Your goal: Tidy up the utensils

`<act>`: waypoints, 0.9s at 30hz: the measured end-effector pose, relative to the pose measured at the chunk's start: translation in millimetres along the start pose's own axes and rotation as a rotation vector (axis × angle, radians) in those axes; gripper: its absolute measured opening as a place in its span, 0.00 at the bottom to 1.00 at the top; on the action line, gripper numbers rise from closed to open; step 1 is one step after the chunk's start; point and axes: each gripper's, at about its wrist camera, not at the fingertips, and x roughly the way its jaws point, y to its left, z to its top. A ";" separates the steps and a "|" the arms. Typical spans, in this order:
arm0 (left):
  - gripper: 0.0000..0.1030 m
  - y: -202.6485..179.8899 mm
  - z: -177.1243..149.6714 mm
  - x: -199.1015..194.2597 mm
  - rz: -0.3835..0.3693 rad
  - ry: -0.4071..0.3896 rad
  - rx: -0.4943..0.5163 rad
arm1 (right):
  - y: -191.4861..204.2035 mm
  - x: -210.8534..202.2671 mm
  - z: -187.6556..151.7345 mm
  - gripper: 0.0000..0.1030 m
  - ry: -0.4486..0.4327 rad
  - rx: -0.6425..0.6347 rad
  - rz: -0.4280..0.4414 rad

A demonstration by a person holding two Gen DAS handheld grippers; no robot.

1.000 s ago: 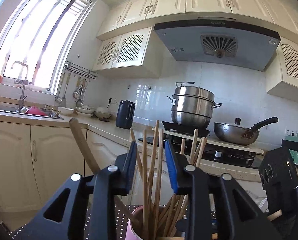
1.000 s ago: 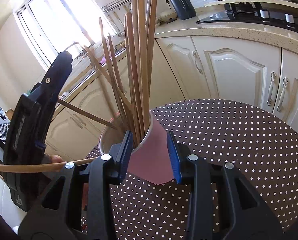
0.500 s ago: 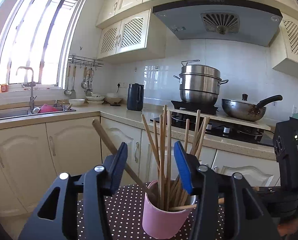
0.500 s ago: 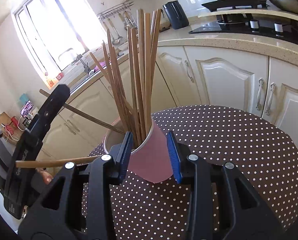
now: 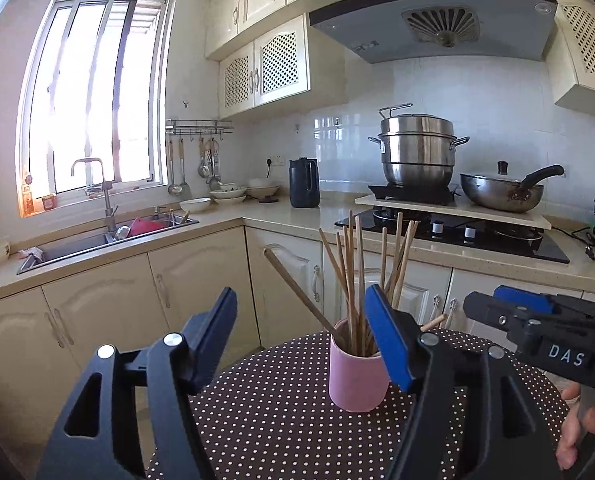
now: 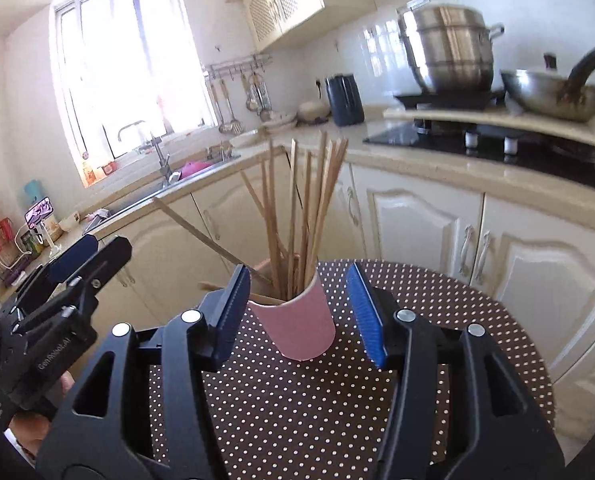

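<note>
Both grippers, left (image 5: 309, 344) and right (image 6: 299, 314), just widened, empty, clear of cup (image 5: 357, 380); chopstick (image 5: 353, 276) bases hidden inside.

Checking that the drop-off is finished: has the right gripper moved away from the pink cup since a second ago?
Yes. The right gripper has drawn back from the pink cup standing on the dotted tablecloth; its jaws have just been opening and now stand clear of the cup.

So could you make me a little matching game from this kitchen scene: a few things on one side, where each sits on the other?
Things:
1. chopsticks
2. pink cup
3. steel steamer pot
4. black kettle

Places:
A. on the counter near the wall socket
B. standing in the cup
C. on the dotted tablecloth
D. on the stove

Pairs: 1-B, 2-C, 3-D, 4-A
</note>
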 end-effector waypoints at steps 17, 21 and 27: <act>0.77 3.0 14.1 -154.9 0.064 -0.203 -0.018 | 82.7 -159.7 -12.6 0.78 -0.306 -0.179 -0.109; 0.77 7.4 15.2 -177.2 0.097 -0.239 -0.036 | 90.2 -177.8 -17.8 0.80 -0.339 -0.184 -0.121; 0.77 9.8 16.4 -190.8 0.092 -0.247 -0.048 | 96.0 -182.8 -21.5 0.85 -0.345 -0.188 -0.112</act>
